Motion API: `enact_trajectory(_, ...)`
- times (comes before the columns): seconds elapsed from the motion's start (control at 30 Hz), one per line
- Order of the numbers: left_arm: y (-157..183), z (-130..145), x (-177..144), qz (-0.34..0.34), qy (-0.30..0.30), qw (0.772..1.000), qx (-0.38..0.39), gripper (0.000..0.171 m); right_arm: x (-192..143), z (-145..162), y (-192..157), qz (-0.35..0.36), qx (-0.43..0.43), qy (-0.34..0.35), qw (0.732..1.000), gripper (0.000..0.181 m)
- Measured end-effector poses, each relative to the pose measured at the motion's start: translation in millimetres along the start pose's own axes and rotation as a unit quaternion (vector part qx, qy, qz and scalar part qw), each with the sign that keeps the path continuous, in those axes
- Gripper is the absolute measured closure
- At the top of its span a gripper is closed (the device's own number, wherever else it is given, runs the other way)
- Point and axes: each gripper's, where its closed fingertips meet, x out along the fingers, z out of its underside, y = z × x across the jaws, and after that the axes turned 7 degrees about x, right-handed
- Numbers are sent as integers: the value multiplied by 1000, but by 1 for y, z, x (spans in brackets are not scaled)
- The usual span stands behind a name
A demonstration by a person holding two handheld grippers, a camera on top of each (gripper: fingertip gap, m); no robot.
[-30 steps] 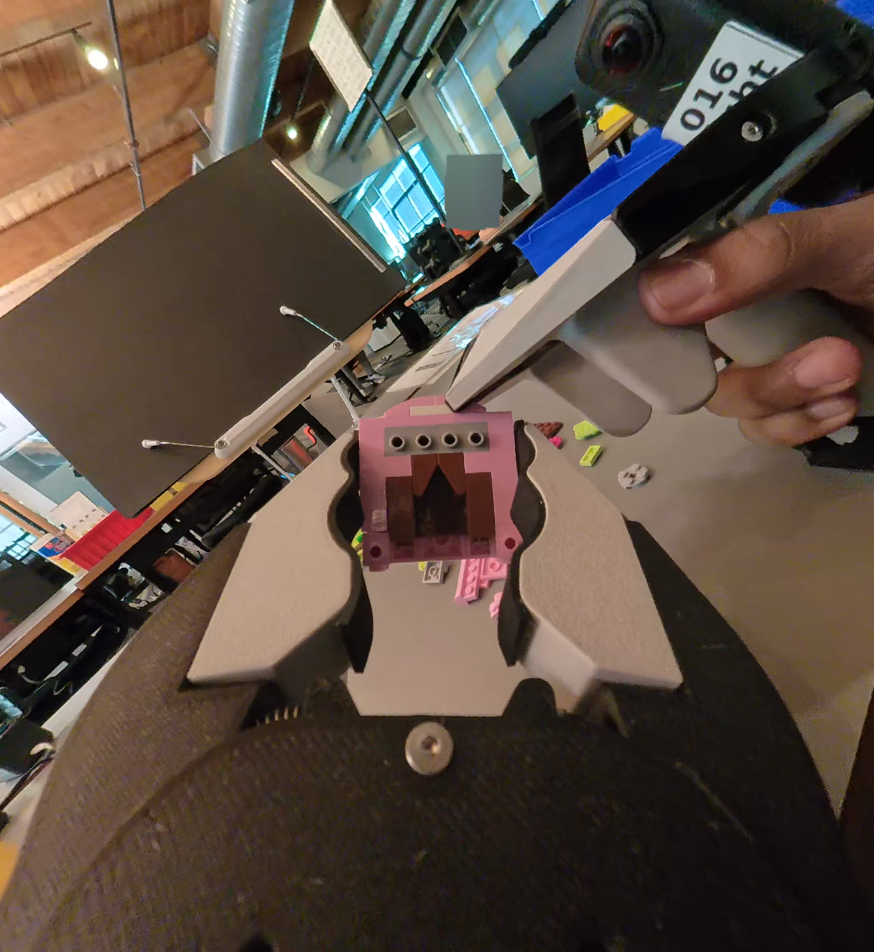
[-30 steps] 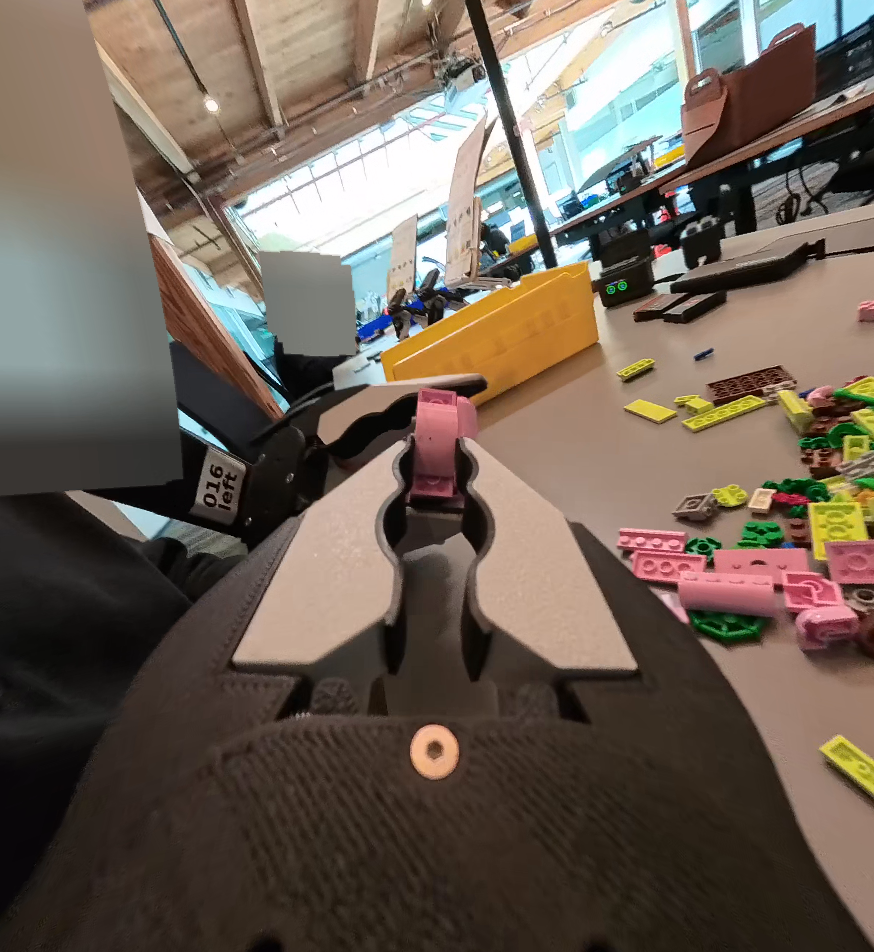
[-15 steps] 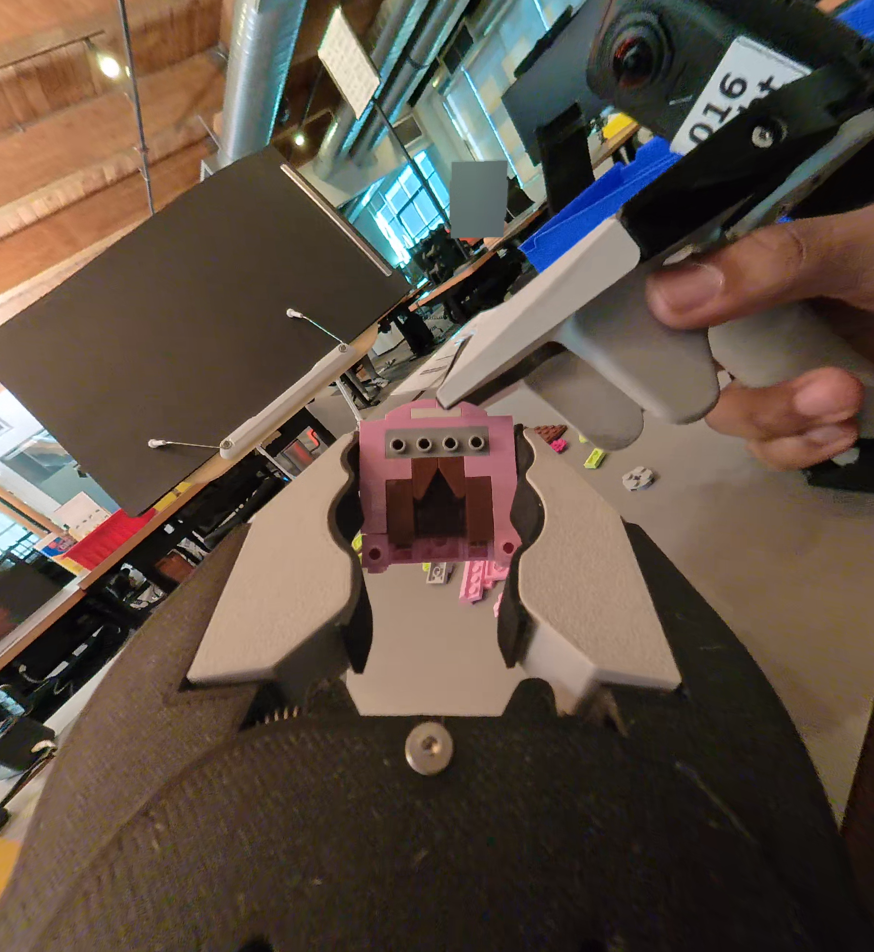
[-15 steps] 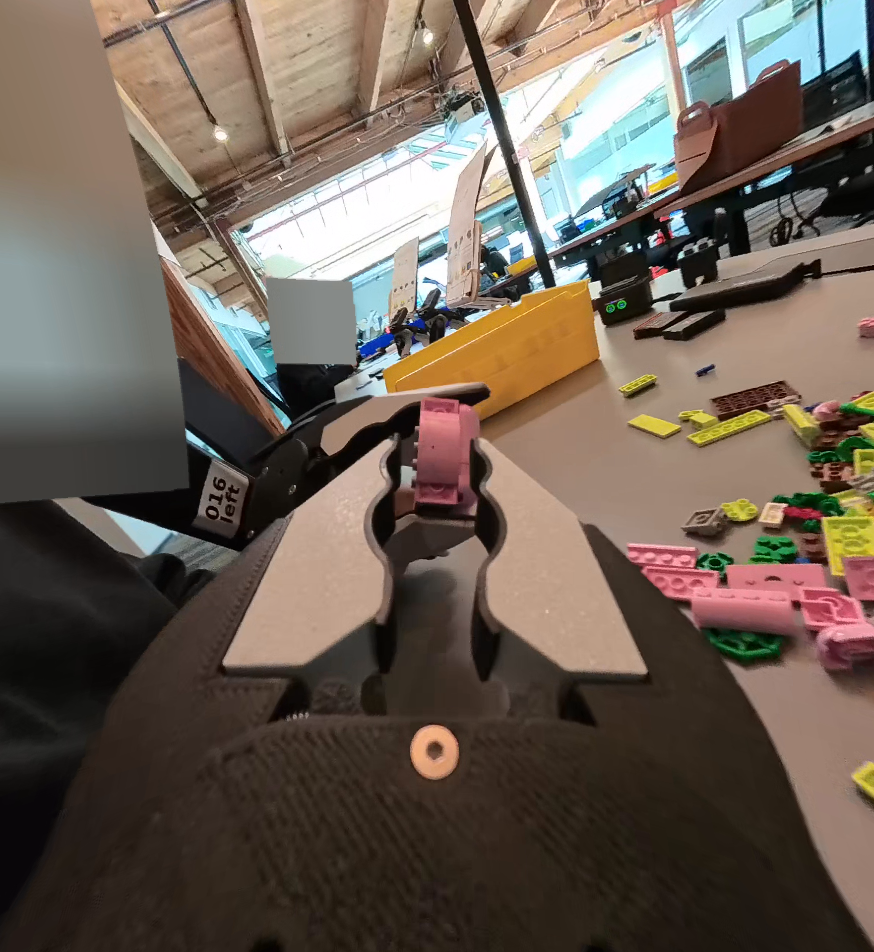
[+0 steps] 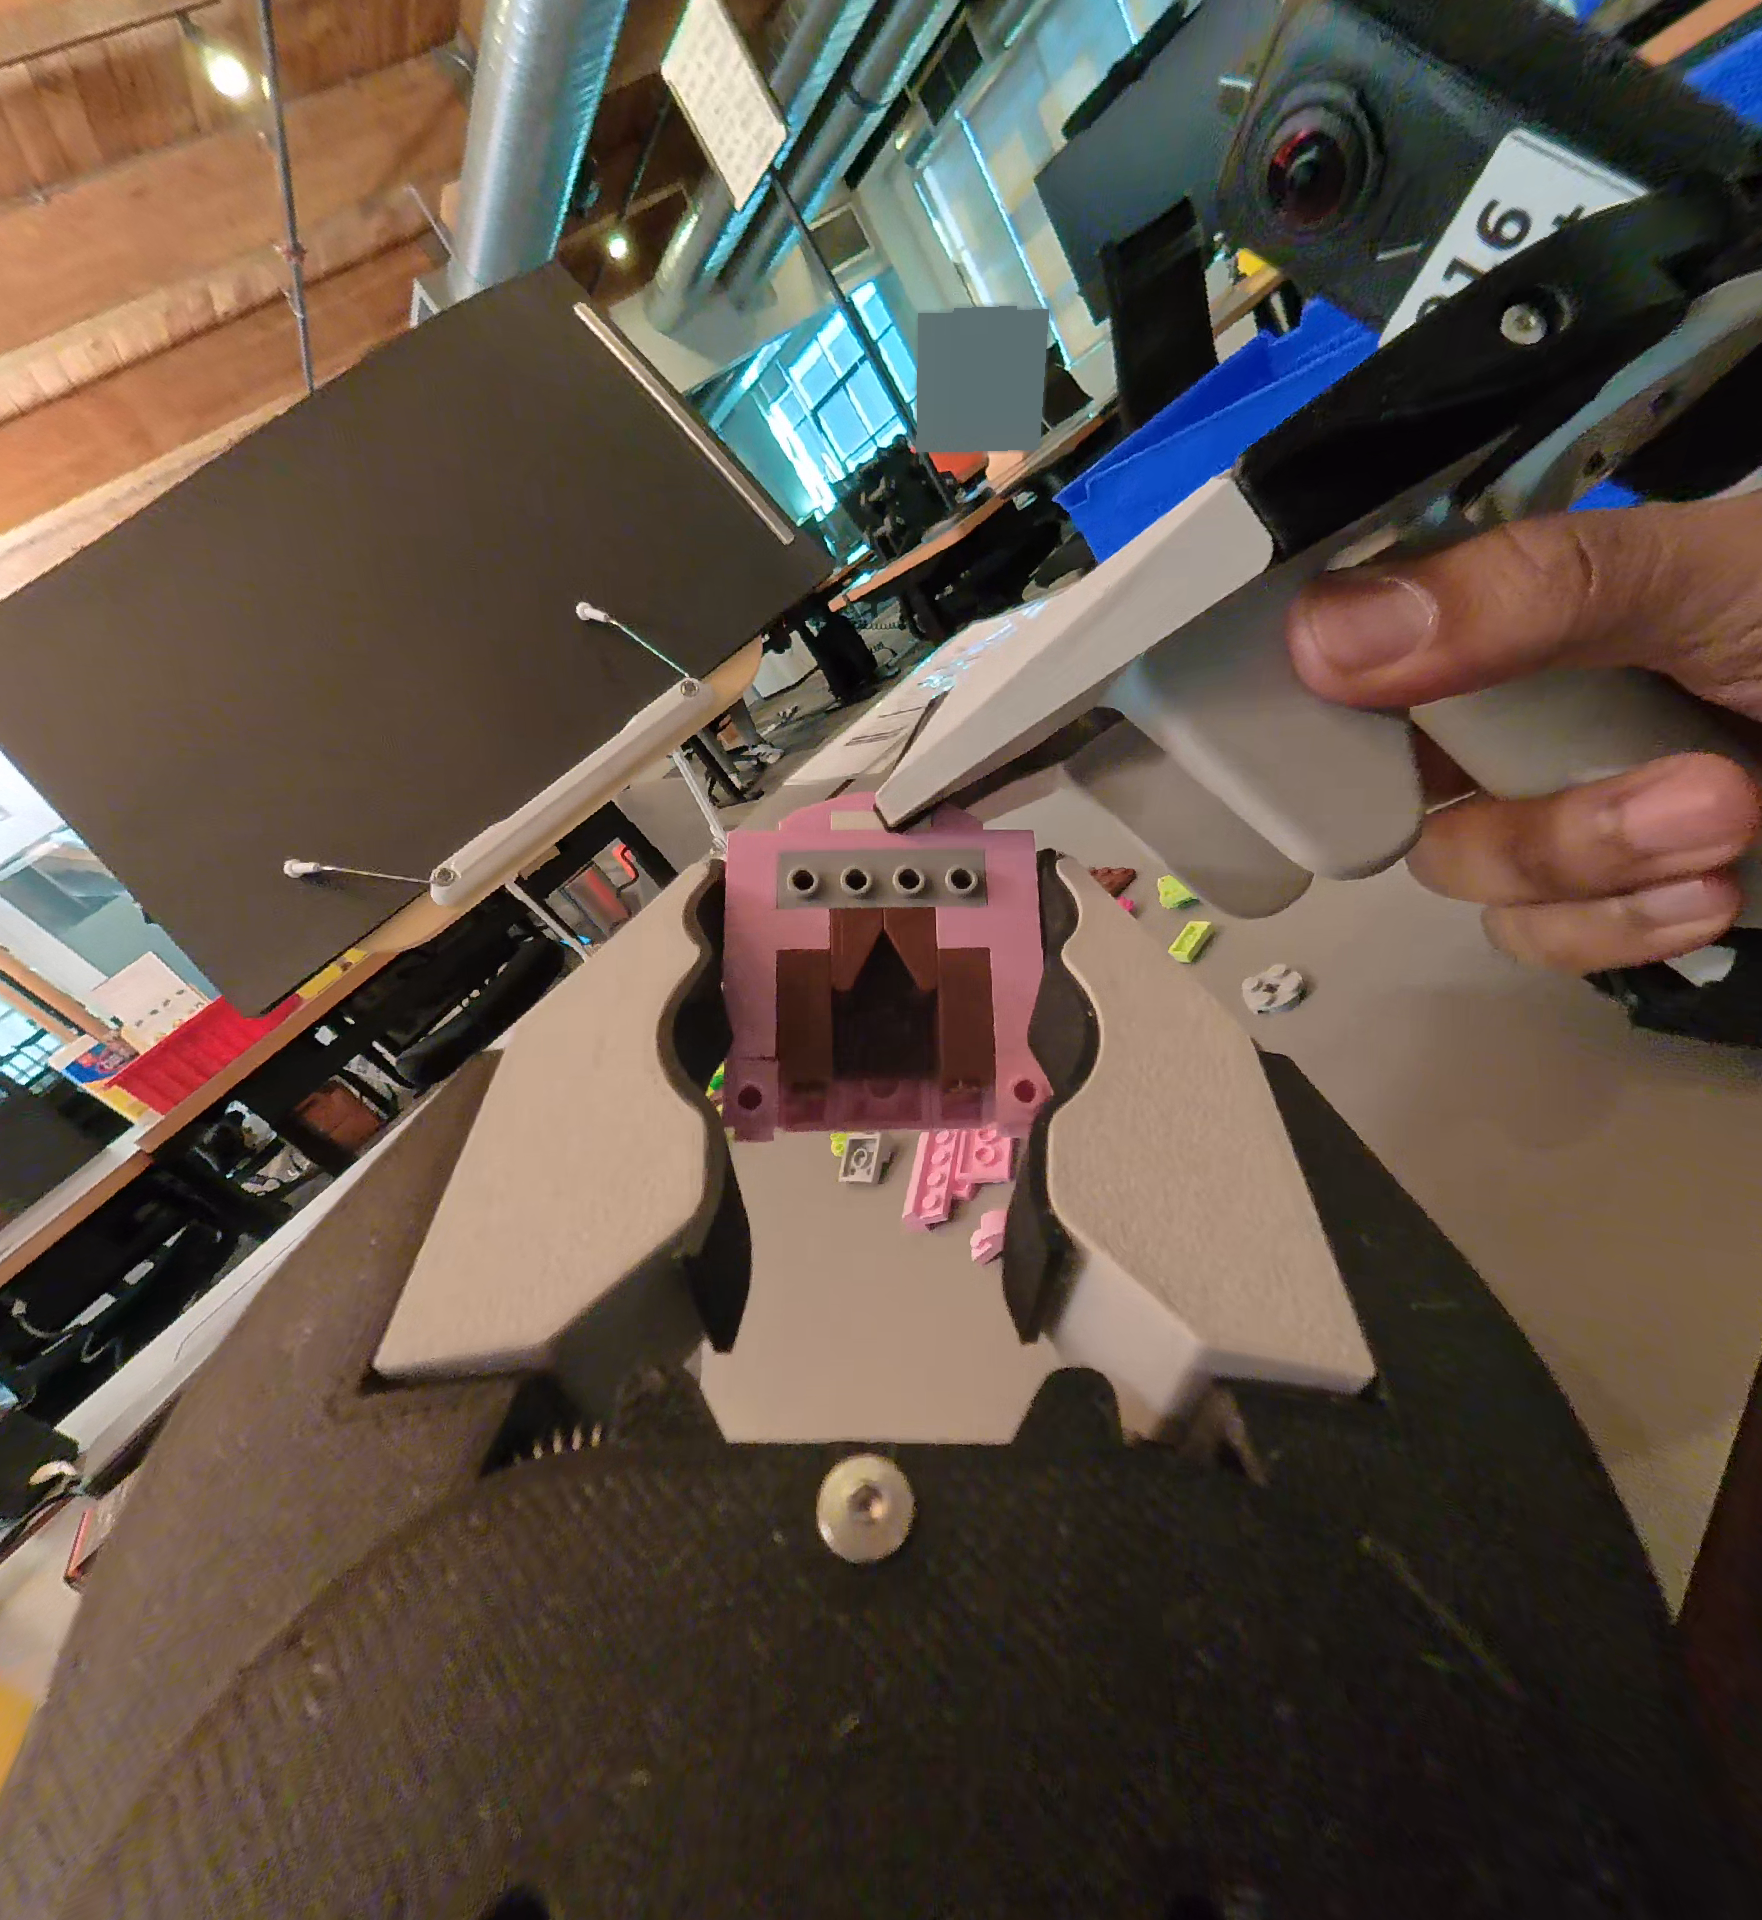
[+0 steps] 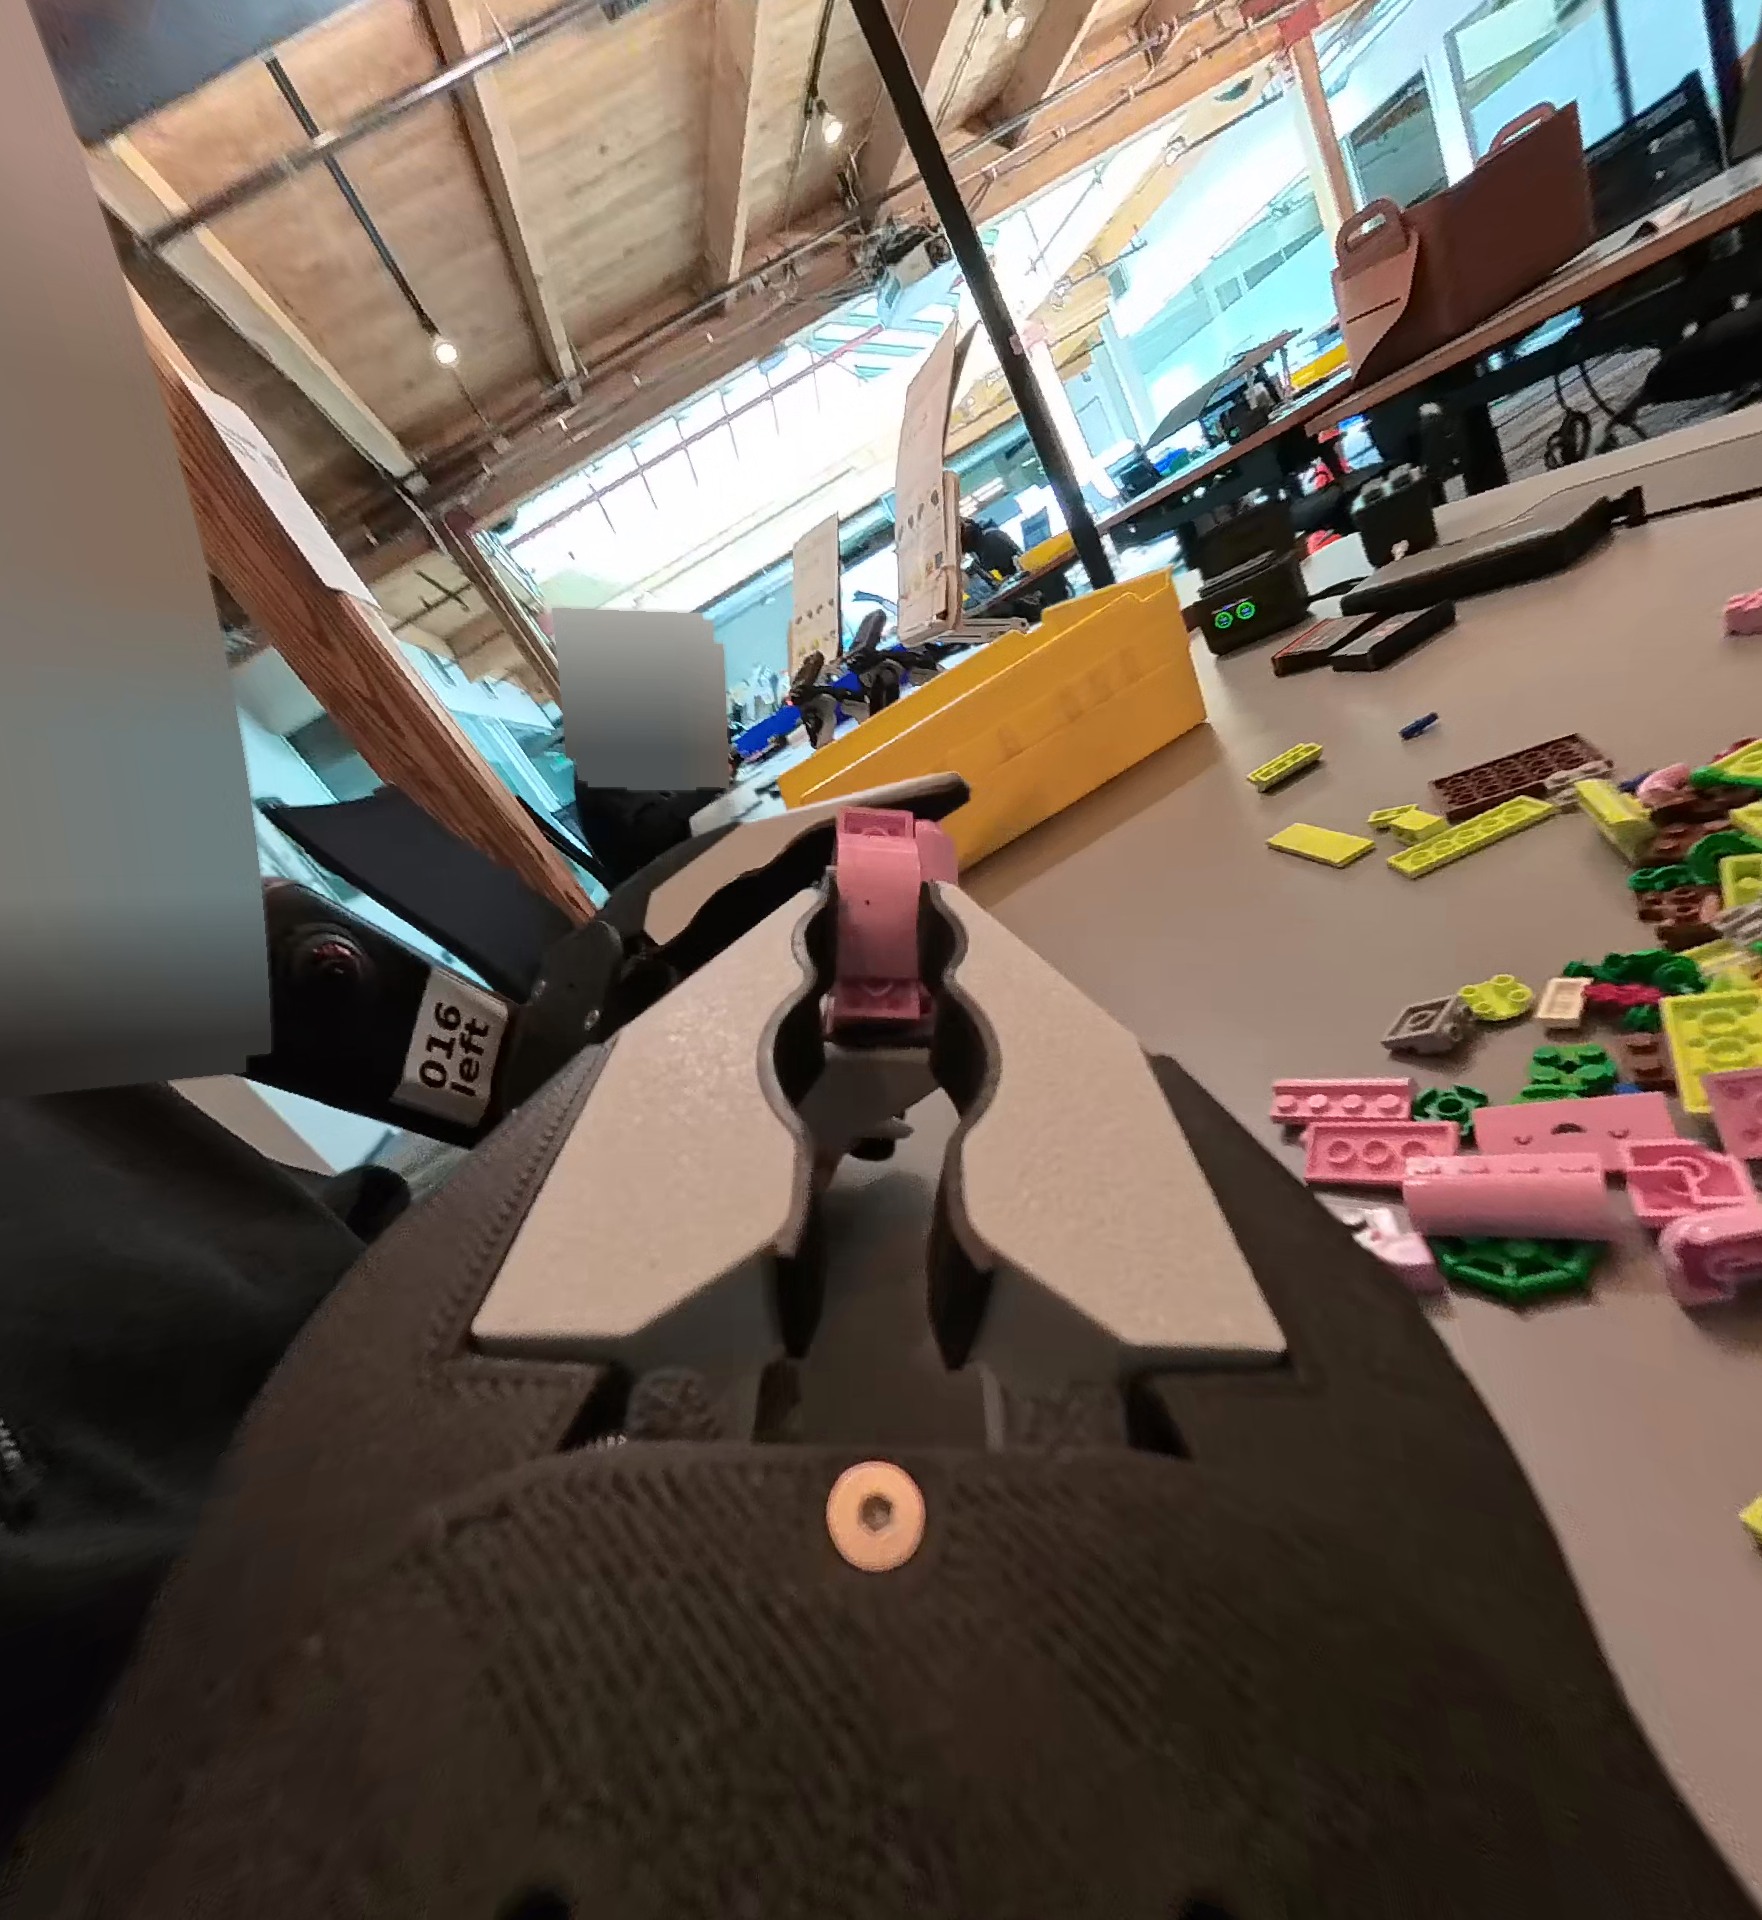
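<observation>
Above the grey counter (image 6: 1220, 935), my left gripper (image 5: 882, 997) holds its jaws clamped on the sides of a small pink-and-brown brick build (image 5: 882, 987), lifted clear of the surface. My right gripper (image 6: 882, 940) has its jaws closed on a pink curved brick (image 6: 877, 925), its tips touching the build's top edge. I judge the piece is at the build but not visibly seated; pressing home appears outstanding. A spread of loose bricks (image 6: 1635, 1039), pink, green, yellow and brown, lies on the counter to my right, apparently unused. The yellow bin (image 6: 1012, 727) stands beyond; its contents are hidden by its wall. A blue bin (image 5: 1220, 478) likewise shows no contents.
</observation>
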Motion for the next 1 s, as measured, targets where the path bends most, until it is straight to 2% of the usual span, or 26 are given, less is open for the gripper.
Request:
enact_trajectory(0.3,1,1,4,6,-9,1000,-15,114,-4,-5,6,-37,67,12,997,170)
enact_trajectory(0.33,-1,4,3,2,-16,1000,-18,114,-8,-10,5,-45,74,31,996,170)
enact_trajectory(0.4,-17,18,-4,-15,-33,999,-35,115,-43,-63,14,-80,131,142,978,170)
enact_trajectory(0.43,-26,15,-9,-22,-13,998,-61,115,-61,-81,23,-63,120,158,978,170)
enact_trajectory(0.5,-31,19,-5,-18,-17,996,-86,115,-64,-77,33,32,14,102,994,169)
enact_trajectory(0.57,-29,20,-2,-14,-20,996,-80,115,-42,-56,29,57,-36,39,997,169)
enact_trajectory(0.63,-28,18,-3,-10,-13,996,-88,115,-26,-28,50,125,-96,-52,986,168)
enact_trajectory(0.7,-30,19,-4,-11,-12,995,-97,115,-25,-8,81,207,-161,-129,956,169)
enact_trajectory(0.77,-29,21,-3,-3,-13,994,-109,115,-26,5,98,243,-179,-180,936,168)
enact_trajectory(1.0,-31,27,-2,3,-19,992,-128,115,-40,22,123,291,-184,-243,907,168)
